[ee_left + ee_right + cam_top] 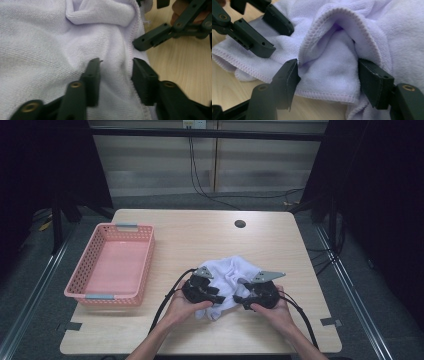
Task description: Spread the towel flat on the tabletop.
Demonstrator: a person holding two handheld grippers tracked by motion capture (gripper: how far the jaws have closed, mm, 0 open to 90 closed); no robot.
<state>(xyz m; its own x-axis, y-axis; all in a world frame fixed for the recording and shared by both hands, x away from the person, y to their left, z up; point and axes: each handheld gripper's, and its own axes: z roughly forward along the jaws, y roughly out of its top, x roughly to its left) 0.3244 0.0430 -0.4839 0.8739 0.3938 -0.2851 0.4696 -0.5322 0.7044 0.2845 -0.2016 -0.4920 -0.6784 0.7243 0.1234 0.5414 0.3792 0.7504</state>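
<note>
Grey floor (165,200), pale panelled wall (150,165), perhaps cabinets.

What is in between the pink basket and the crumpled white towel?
Nothing but bare wood. In the high view, only light wooden tabletop lies between the pink plastic basket and the crumpled white terry towel.

I read this as a lab recording station, not a home. My work surface is a light wooden table (150,330) with a round cable hole (240,224) near its far edge and tape marks (331,322) by the near corners. Black curtains (385,195) close off both sides. Metal rails (30,295) run along the grey carpet floor (165,200), and loose black cables (200,185) hang down the pale panelled wall (150,165) behind from a socket (194,124).
</note>
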